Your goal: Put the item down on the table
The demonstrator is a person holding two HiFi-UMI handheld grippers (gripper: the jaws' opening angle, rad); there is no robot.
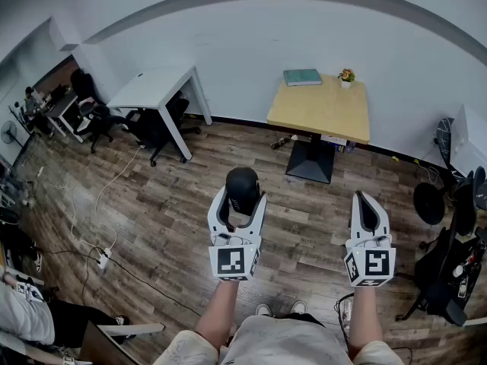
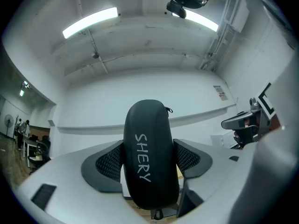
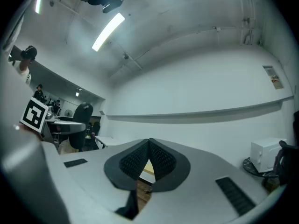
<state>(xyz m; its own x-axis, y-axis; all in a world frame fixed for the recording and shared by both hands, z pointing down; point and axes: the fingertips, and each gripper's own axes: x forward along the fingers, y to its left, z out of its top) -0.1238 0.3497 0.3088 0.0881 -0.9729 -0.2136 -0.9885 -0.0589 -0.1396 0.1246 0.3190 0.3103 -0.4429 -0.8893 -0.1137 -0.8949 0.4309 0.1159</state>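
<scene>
Black oval hard-shell case with white lettering [image 2: 150, 153]: stands upright between the jaws of the left gripper, in the air above the floor and not on any table yet.
Left gripper [image 1: 242, 196]: jaws spread wide and clamped on the case's two long sides. The black ribbed pads [image 2: 110, 162] press its flanks, which keeps the rounded shell from rolling out.
Grip height: the pads sit low on the body, so the upper half stands clear. This probably suits carrying more than placing.
Right gripper [image 3: 149, 143]: jaws together with nothing between them. It is held out level with the left one, apparently just kept out of the way.
Footing: the person stands on a brown wood-plank floor [image 1: 152, 204] with both grippers held forward.
Likely target: a square light-wood table on a black pedestal [image 1: 319, 112], ahead and slightly right, well apart from the case.
On that table: a teal book [image 1: 302, 77] and a small potted flower [image 1: 346, 77] sit along the far edge by the wall. The near half is bare, leaving room for the case.
Other surface: a white rectangular table [image 1: 152, 88] stands further left. I cannot tell which table is meant.
Progress: carrying stage, by my judgement; the set-down is not yet begun.
Next need: get close, lower the case until it rests, then let the jaws go.
</scene>
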